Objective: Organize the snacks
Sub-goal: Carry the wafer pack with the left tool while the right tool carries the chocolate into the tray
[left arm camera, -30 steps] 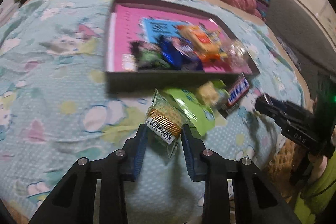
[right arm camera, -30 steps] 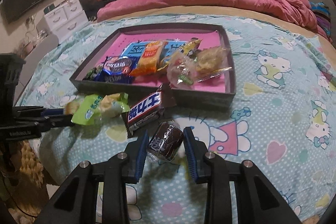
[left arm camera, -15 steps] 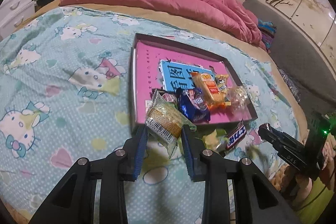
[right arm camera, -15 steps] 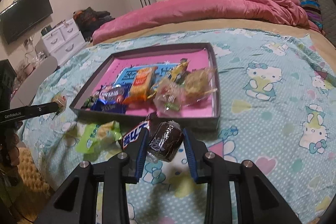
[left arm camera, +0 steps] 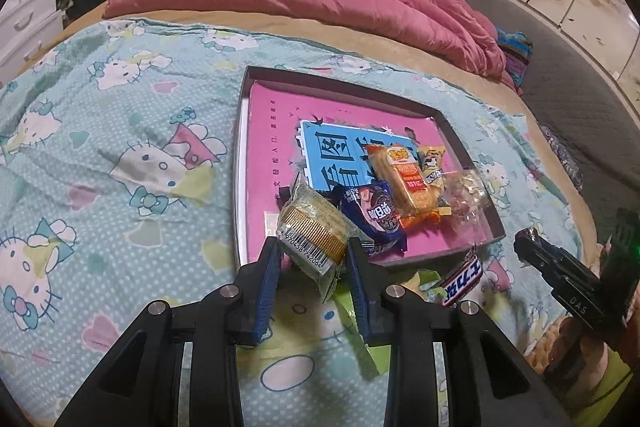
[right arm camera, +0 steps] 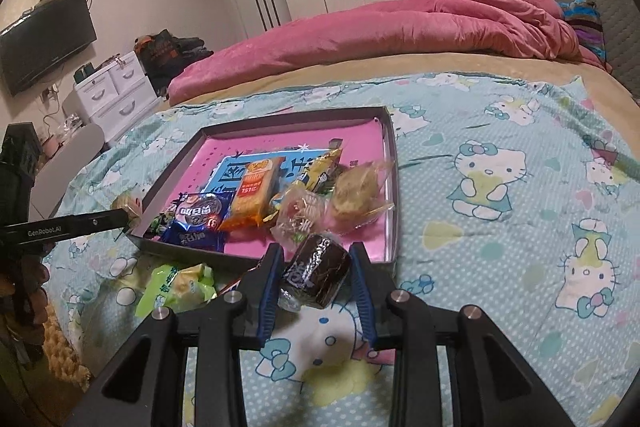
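Note:
My left gripper point(left arm camera: 312, 259) is shut on a clear-wrapped yellow cracker packet point(left arm camera: 316, 227) with a barcode, held above the near left corner of the pink-lined tray point(left arm camera: 256, 131). My right gripper point(right arm camera: 316, 275) is shut on a dark brown wrapped cake point(right arm camera: 316, 269), held just in front of the tray's near rim point(right arm camera: 394, 195). The tray holds several snacks: a blue packet point(right arm camera: 198, 223), an orange packet point(right arm camera: 254, 193) and clear-wrapped cakes point(right arm camera: 360, 193). A green packet point(right arm camera: 178, 285) and a Snickers bar point(left arm camera: 464, 281) lie on the bedspread in front of the tray.
The tray sits on a Hello Kitty bedspread point(right arm camera: 500, 187) on a bed. A pink duvet point(right arm camera: 380, 31) is bunched at the far side. The bed's edge drops off at the left of the right wrist view, by white drawers point(right arm camera: 116, 95).
Both grippers have lifted with their snacks. The left one has moved from beside the green packet to the tray's near left corner. The right one has risen toward the tray's near rim.

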`<state>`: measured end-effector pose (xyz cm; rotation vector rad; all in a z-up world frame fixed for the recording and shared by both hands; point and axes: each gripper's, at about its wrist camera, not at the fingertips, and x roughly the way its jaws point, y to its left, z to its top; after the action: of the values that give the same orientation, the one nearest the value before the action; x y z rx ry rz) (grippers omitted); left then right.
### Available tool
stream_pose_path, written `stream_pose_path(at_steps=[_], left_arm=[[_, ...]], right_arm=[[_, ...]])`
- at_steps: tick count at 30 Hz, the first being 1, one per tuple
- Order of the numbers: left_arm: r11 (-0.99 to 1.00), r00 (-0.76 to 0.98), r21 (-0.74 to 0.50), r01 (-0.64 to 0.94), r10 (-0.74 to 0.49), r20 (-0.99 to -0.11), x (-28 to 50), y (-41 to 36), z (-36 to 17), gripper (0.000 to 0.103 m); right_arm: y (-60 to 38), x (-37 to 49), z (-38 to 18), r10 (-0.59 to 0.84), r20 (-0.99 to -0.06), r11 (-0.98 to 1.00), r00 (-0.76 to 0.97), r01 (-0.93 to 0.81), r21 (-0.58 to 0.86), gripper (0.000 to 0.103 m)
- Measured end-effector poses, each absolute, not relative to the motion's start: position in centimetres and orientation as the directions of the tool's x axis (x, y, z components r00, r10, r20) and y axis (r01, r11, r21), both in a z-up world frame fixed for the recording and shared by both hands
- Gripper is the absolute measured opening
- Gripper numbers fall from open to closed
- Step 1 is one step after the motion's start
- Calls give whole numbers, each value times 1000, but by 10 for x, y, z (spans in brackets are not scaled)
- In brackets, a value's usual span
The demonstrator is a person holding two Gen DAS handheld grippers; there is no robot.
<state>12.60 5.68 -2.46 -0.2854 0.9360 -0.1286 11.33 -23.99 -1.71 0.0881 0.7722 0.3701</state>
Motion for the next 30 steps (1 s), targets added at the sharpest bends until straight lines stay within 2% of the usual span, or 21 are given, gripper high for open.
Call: stream_pose_path(at_steps=[30], left_arm=[[951, 561, -304, -56, -222, -798, 144, 59, -42, 34]], right_arm=[[-233, 145, -28, 325, -678, 944, 660, -275, 185, 34]])
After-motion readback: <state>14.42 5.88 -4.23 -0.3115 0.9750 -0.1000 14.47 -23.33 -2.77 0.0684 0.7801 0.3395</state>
